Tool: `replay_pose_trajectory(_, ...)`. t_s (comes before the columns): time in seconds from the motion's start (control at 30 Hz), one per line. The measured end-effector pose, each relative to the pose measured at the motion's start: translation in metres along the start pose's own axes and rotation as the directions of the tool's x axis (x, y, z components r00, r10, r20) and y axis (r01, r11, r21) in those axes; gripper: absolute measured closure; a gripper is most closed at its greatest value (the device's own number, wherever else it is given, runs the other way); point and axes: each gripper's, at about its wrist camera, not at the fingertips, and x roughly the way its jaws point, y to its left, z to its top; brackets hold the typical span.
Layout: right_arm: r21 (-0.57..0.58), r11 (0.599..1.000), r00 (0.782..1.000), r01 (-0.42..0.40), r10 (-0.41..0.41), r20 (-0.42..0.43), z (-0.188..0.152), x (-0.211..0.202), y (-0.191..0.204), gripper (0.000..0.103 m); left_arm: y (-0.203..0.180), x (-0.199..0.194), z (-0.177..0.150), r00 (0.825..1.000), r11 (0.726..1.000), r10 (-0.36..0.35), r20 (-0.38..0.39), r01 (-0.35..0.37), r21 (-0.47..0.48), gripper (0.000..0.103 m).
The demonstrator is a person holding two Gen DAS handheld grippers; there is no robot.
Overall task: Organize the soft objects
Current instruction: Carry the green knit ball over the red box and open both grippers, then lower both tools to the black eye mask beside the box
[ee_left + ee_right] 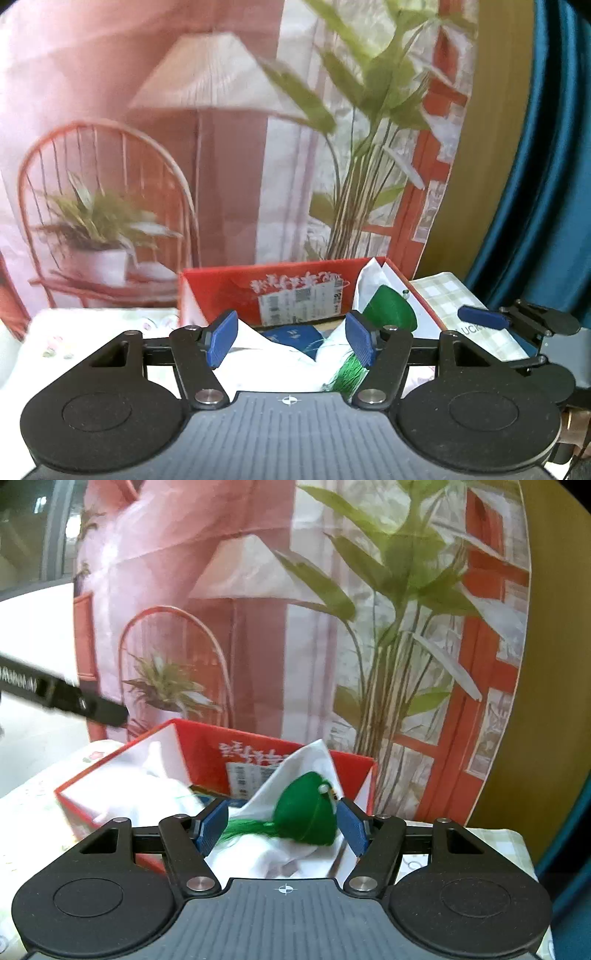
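— Backdrop first: printed cloth with lamp, wicker chair and leafy plants, hanging behind everything; teal curtain at far right in the left wrist view.

— Then bench?

— Bench, under a pale patterned cover with small flowers. Red box on top, open upward, white inside, printed label on the far inner wall.

— Contents?

— White cloth, crumpled, one corner standing up above the rim, the rest spilling toward the near side. Green tasselled ornament lying on that cloth inside the box, rounded body to the right, fringe trailing left. Something blue beneath the cloth; cannot tell what.

— Left gripper?

— Hovering before the box, fingers released, nothing pinched; cloth and green fringe seen between them but not pressed.

— Right gripper?

— Likewise slack, fingers spread either side of the ornament, right pad very near the green body, no squeeze visible. Seen also at the right edge of the left wrist view, beside a checked cloth.
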Motion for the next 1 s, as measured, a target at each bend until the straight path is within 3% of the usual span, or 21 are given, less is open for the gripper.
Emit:
replay_pose_trajectory(0.13,-0.006,1.000,0.999,-0.020,0.020,0.025,-0.008,-0.023,0.015,0.041,-0.001,-0.040,0.012,0.997,0.999,0.031,0.069,-0.034,0.037,0.036)
replay_pose_trajectory(0.33,0.021,0.999,0.999,-0.042,0.041,0.018,-0.024,-0.049,0.036,0.041,-0.006,-0.073,0.002,0.995,0.996,0.053,0.081,-0.058,0.062,0.036)
replay_pose_trajectory(0.77,0.046,0.997,0.998,-0.054,0.056,-0.032,-0.069,-0.084,0.067,0.042,0.013,-0.084,-0.090,0.992,0.992,0.117,-0.039,-0.115,0.044,0.036)
replay_pose_trajectory(1.0,0.084,0.994,0.995,-0.072,0.077,-0.057,-0.092,-0.083,0.065,0.042,0.024,-0.073,-0.117,0.984,0.988,0.151,-0.096,-0.149,0.028,0.036)
